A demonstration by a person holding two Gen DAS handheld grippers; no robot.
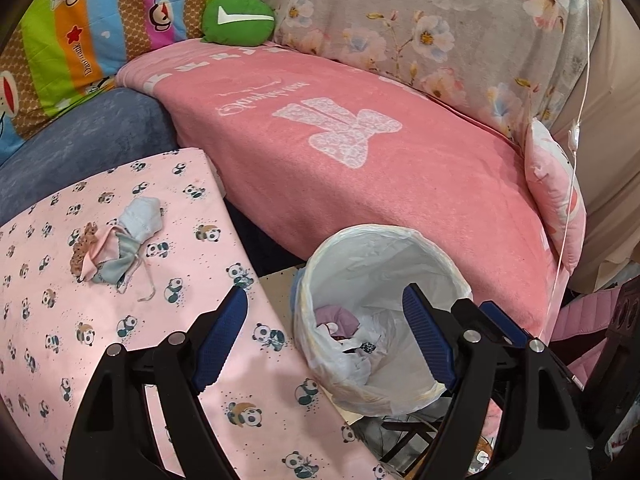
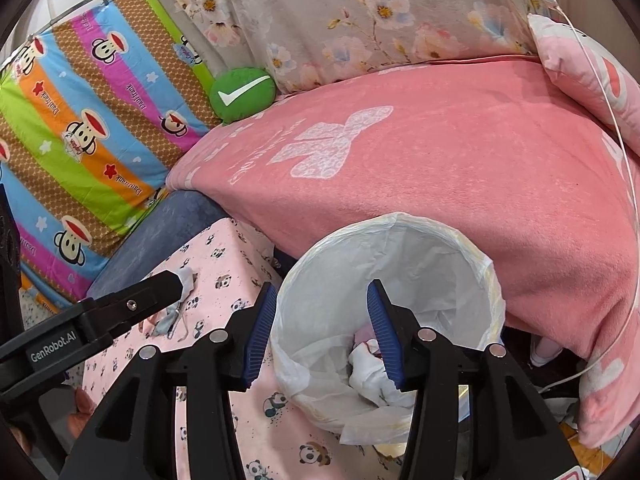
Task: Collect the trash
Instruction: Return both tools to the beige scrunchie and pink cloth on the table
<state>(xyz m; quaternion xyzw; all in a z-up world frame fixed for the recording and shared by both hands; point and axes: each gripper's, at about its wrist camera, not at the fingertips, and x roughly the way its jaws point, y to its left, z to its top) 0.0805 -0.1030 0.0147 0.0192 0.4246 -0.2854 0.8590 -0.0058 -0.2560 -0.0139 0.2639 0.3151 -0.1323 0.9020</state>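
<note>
The trash bin [image 1: 380, 320] sits on the floor, squeezed between the table with the pink panda cloth [image 1: 120, 340] and the sofa with the pink blanket [image 1: 360, 168]. It has a white bag inside so the mess stays in the bag. Some trash already lies at the bottom: white crumpled paper [image 2: 372, 372] and something pink [image 1: 336, 318].

One pile is not in the bin yet. The scraps [image 1: 120, 244], bits of blue, pink and spotted cloth or paper with a thin string, lie on the panda cloth, at about 10 o'clock in the left wrist view.

The left gripper [image 1: 324, 340] has its jaws spread wide and holds nothing. It hangs over the table edge and the bin rim, with the scraps up ahead at 10 o'clock from it.

The right gripper [image 2: 322, 332] is spread wide too and empty. Its right finger is over the mouth of the bin, at about 6 o'clock in its view.

I think the scraps come next. The left gripper is the closer one, so it could reach them and pinch them.

A green cushion [image 1: 238, 20] rests at the back of the sofa, at 12 o'clock.
</note>
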